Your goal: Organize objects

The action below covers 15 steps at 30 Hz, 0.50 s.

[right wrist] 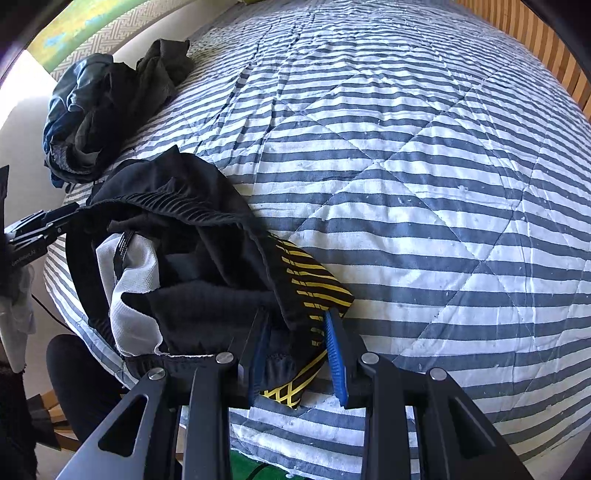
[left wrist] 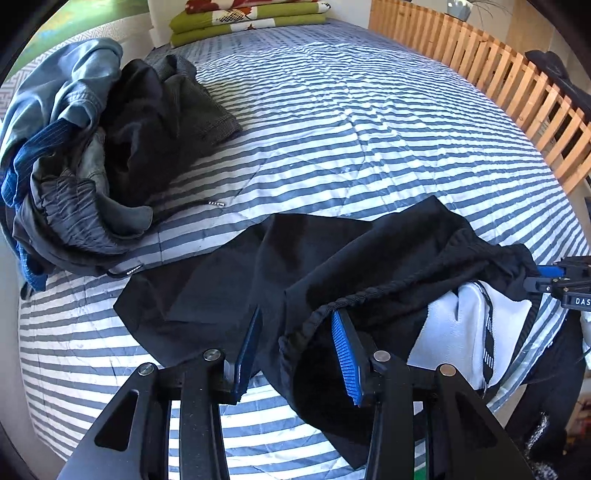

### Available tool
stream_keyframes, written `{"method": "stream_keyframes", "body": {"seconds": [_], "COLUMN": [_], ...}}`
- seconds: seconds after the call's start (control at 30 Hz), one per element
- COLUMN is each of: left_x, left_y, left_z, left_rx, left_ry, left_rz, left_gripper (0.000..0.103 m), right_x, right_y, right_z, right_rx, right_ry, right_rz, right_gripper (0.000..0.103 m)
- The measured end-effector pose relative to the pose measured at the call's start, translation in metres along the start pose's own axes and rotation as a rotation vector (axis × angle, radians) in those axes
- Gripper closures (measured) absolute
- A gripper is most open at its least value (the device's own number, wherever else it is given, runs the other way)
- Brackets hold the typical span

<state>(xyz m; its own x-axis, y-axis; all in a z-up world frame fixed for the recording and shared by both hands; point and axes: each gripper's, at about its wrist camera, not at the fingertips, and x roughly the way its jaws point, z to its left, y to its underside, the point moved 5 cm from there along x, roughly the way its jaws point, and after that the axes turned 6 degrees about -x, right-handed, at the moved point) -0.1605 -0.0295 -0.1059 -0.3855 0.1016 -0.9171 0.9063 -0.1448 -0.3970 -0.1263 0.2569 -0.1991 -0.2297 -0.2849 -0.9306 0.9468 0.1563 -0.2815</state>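
Observation:
Black shorts (left wrist: 295, 266) with a white lining (left wrist: 454, 332) lie on the striped bedspread (left wrist: 351, 129). My left gripper (left wrist: 295, 325) stands open, its jaws wide apart around the elastic waistband near the bed's front edge. My right gripper (right wrist: 295, 328) is also open around the waistband's other side, where a yellow-striped patch (right wrist: 314, 280) shows on the shorts (right wrist: 184, 206). The right gripper's tip (left wrist: 554, 277) appears in the left wrist view touching the waistband's far right end. The left gripper (right wrist: 40, 229) shows at the left edge of the right wrist view.
A heap of clothes (left wrist: 92, 147), blue, grey and black, lies at the bed's left side and also shows in the right wrist view (right wrist: 110, 107). Folded green blankets (left wrist: 251, 18) sit at the head. A wooden slatted rail (left wrist: 498, 77) runs along the right.

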Motion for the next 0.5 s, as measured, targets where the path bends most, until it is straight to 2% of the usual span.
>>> {"method": "stream_keyframes", "body": {"seconds": [0.07,0.13,0.23,0.4,0.5], "left_x": [0.005,0.011,0.015,0.012,0.001], "left_y": [0.001,0.003,0.01,0.025,0.024], "left_z": [0.005,0.01,0.014,0.006,0.007], "left_rx": [0.004,0.002,-0.034,0.014,-0.018], "left_ry": [-0.027,-0.052,-0.013,-0.031,-0.012], "left_rz": [0.014,0.027,0.038,0.029,0.006], "left_gripper": [0.067,0.082,0.094,0.097,0.098], "right_x": [0.001,0.002,0.003,0.004,0.006], "right_y": [-0.001,-0.001,-0.001,0.002,0.002], "right_z": [0.002,0.004,0.007,0.006,0.004], "right_rx": [-0.006,-0.014,-0.035,-0.054,-0.053], "right_ry": [0.002,0.009,0.024,0.042,0.042], "right_rz": [0.003,0.004,0.0,0.008,0.015], "right_gripper": [0.076,0.076,0.076,0.077,0.09]}}
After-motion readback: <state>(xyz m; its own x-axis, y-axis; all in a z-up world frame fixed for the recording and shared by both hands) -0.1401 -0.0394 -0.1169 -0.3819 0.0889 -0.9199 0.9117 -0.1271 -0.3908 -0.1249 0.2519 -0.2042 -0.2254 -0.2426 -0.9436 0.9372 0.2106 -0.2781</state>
